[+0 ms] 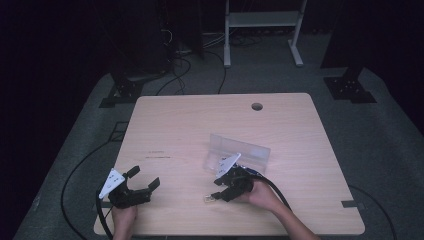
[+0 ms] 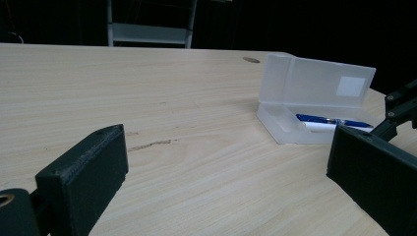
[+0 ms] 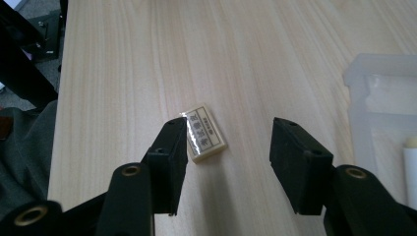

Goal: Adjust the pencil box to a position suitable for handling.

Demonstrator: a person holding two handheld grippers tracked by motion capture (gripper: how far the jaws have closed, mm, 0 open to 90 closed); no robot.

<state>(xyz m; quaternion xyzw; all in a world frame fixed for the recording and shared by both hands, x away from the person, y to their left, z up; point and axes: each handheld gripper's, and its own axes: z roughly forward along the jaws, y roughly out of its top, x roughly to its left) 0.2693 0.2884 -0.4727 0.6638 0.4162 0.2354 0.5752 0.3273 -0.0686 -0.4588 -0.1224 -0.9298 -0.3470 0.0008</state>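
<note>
Fingers, right gripper: parted, clamping nothing; the wrapped eraser lies flat on the table between them, hard against one finger and off-centre.

Fingers, left gripper: spread wide, empty, resting apart at the table's near left corner.

Pencil case: translucent, lid upright, just beside the right gripper; a blue-and-white pen lies inside.

Handling note: likely step is grasping the eraser. Centre it between the pads, square them to its long sides, and close low to the table.
</note>
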